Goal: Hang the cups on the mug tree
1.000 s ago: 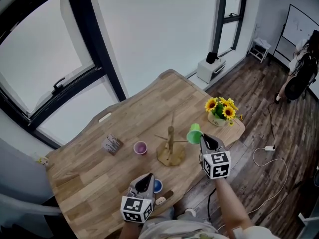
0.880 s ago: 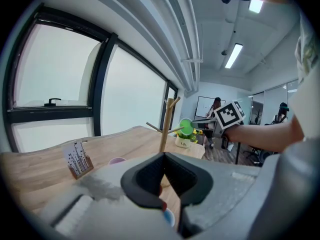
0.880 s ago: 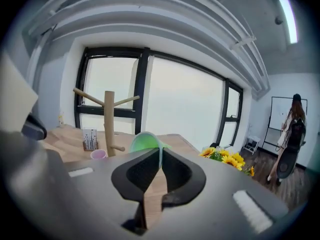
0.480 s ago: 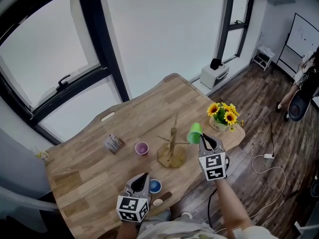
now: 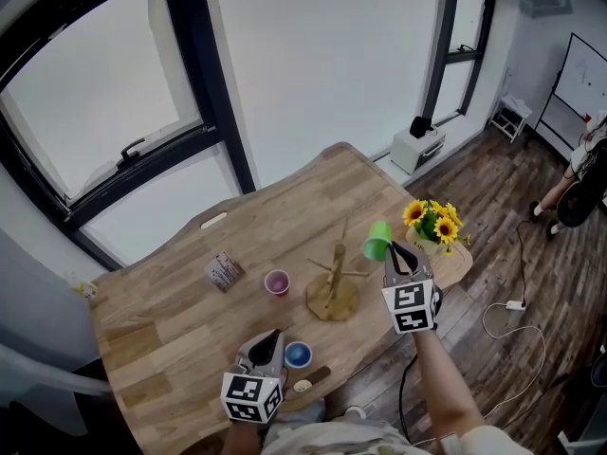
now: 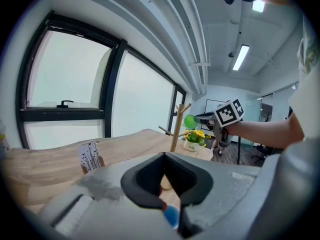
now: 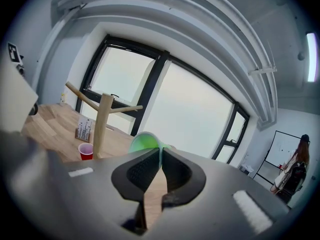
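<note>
While pinched in the right tongs (image 5: 396,252), green cup (image 5: 377,242) beside mug tree (image 5: 334,279)

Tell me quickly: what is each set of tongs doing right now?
Left tongs: closed, holding nothing.
Right tongs: closed on the green cup.

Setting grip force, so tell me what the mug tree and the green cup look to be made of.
Mug tree: pale wood, matt and apparently unvarnished, going by its tan colour and dowel-like pegs. Green cup: probably thin plastic, smooth with a slight sheen. Its colour is even and bright, and light seems to glow through the wall. Coated paper is possible.
</note>
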A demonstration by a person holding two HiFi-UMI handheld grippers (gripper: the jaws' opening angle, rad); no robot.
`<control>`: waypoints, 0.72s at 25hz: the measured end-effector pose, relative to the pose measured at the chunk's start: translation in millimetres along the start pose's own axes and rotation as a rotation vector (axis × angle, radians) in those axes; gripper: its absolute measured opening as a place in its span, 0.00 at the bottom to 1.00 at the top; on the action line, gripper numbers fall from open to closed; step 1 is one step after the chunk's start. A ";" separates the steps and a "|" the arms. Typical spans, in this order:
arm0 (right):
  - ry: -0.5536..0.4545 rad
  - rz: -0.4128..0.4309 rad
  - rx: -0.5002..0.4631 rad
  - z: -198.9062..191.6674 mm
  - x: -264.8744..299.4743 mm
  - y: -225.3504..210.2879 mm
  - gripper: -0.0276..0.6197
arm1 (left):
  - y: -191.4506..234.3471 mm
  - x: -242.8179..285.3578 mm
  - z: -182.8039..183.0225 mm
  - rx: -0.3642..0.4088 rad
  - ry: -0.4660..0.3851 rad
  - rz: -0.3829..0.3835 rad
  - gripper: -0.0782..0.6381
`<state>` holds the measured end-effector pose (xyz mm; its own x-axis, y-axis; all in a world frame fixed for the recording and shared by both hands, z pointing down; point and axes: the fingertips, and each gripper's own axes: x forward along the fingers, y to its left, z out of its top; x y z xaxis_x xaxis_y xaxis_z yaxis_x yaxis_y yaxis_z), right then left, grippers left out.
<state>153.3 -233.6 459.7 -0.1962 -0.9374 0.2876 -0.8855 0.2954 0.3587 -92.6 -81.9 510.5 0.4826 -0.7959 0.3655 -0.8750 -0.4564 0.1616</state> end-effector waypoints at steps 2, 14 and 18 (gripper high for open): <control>-0.009 -0.003 -0.010 6.6 3.0 -1.9 0.07 | 2.2 -0.2 0.6 -0.004 -0.002 0.006 0.11; -0.070 -0.022 -0.059 47.2 22.3 -17.8 0.07 | 7.2 3.1 -2.4 -0.011 0.009 0.019 0.11; -0.073 -0.017 -0.075 53.0 28.8 -15.6 0.07 | 8.9 4.1 -3.6 -0.014 0.009 0.024 0.11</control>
<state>139.1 -275.0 415.4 -0.2143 -0.9526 0.2161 -0.8553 0.2898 0.4295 -98.6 -87.7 516.8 0.4611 -0.8032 0.3772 -0.8868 -0.4315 0.1653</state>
